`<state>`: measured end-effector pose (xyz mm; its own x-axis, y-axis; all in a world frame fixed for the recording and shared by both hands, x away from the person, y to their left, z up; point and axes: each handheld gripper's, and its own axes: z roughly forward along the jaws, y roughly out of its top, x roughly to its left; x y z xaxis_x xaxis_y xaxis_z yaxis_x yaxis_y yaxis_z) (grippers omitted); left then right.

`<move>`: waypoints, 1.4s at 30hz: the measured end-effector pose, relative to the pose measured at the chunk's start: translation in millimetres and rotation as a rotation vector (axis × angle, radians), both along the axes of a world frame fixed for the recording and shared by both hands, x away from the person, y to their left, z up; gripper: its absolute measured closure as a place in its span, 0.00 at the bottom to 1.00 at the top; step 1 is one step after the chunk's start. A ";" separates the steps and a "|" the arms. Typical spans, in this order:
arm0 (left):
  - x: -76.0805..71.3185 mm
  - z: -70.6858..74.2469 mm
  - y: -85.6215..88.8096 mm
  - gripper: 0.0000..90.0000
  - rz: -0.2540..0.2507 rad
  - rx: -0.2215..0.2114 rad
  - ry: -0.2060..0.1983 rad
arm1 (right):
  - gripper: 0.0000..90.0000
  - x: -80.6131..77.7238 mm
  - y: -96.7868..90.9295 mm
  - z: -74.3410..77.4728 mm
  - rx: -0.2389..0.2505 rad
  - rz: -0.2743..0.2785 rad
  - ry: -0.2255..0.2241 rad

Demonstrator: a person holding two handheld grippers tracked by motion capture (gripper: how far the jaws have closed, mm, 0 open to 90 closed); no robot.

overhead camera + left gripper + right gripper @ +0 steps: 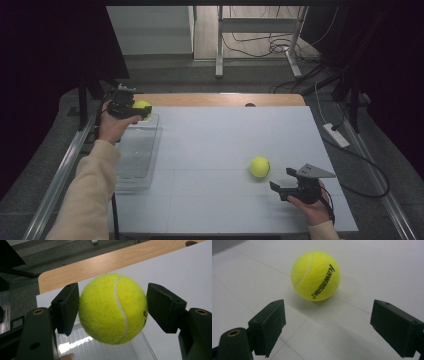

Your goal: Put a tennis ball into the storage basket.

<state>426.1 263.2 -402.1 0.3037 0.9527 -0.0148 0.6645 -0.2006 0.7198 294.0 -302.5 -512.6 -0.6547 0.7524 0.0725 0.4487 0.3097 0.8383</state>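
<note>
Left gripper (141, 111) at the far left of the white table (215, 200), raised over the far end of a clear plastic tray (135, 165); its two black jaws are clamped on a yellow tennis ball (142, 107). Left gripper view: held ball (113, 308) sits pinched between both pads, left pad touching its side, right pad at its opposite side, white seam running down the front; ribbed clear tray (100, 347) below it, wooden table edge (105, 263) behind. Right gripper (283, 182) near the right front of the table, held by the person's right hand (312, 202), grey three-cornered plate on top; jaws spread wide, gripping nothing. Second tennis ball (259, 166) rests on the table surface just beyond and left of the right jaws, apart from them. Right gripper view: this ball (315, 275) lies ahead between the spread jaws, untouched, black "KAWASAKI" print facing the camera, shadow beneath it
</note>
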 end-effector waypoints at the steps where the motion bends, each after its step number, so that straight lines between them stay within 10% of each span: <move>1: 0.2 -0.5 1.8 0.33 0.006 -0.003 0.000 | 0.14 0.0 -0.1 -0.1 0.000 0.000 0.001; 42: 3.0 -23.8 33.8 0.33 0.119 -0.008 0.026 | 0.14 0.2 -1.4 -1.4 -0.006 -0.004 0.006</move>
<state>429.0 297.0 -425.9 0.1882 0.9817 -0.0293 0.7018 -0.1136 0.7032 294.2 -303.9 -514.0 -0.6514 0.7553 0.0717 0.4549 0.3131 0.8337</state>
